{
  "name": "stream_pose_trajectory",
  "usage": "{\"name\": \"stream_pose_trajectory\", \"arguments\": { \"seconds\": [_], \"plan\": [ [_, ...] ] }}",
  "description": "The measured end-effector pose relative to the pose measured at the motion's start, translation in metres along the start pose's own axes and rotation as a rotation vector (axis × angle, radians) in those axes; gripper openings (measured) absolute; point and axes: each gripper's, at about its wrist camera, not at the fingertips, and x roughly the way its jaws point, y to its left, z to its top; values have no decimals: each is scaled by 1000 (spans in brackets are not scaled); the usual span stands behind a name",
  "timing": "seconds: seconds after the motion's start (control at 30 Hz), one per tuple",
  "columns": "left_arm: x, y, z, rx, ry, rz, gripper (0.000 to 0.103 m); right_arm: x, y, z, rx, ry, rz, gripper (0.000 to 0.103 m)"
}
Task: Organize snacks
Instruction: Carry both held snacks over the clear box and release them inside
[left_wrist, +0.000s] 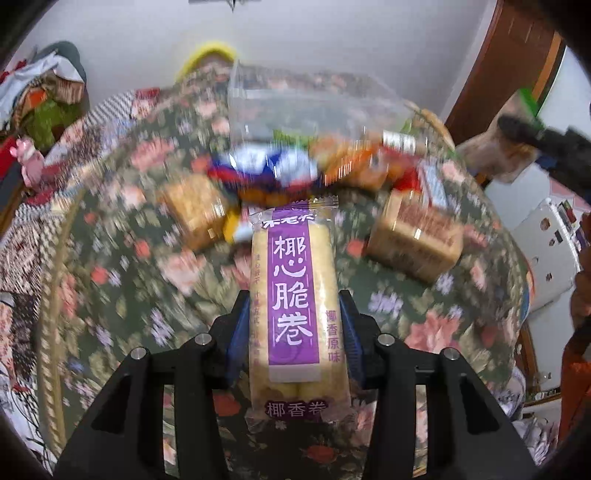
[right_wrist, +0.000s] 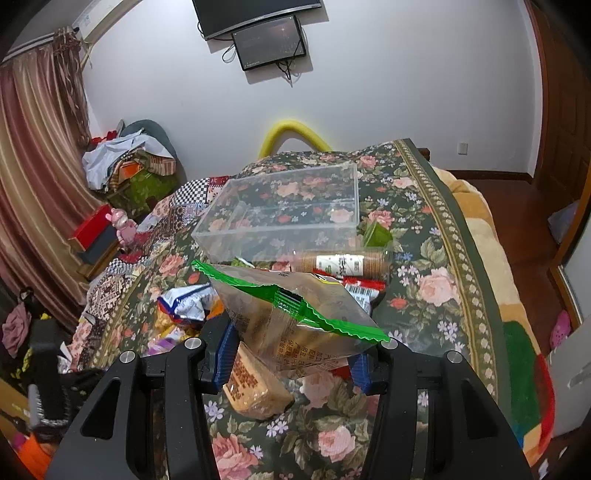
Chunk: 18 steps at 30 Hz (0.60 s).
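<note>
Left tongs (left_wrist: 294, 325) clamp your purple coconut roll pack (left_wrist: 293, 295), right tongs (right_wrist: 291, 356) pinch your green-edged snack bag (right_wrist: 295, 317), clear box (right_wrist: 280, 206) sits ahead of both.

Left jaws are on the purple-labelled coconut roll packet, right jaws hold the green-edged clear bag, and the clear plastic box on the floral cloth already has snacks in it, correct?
One slip: the clear plastic box holds nothing; the right wrist view shows only the floral cloth through it. The purple-labelled coconut roll packet and green-edged clear bag are as you say.
</note>
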Motion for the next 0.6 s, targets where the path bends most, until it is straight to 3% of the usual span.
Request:
{"name": "stream_pose_trajectory", "arguments": {
  "seconds": [0.23,0.6],
  "plan": [
    [-25,0,53,-1,-114,-6,45,-2,5,27,-34,-57,2,47],
    [-14,-8,133,54,-196,10,45,20,17,69,-82,-125,-8,47]
  ]
}}
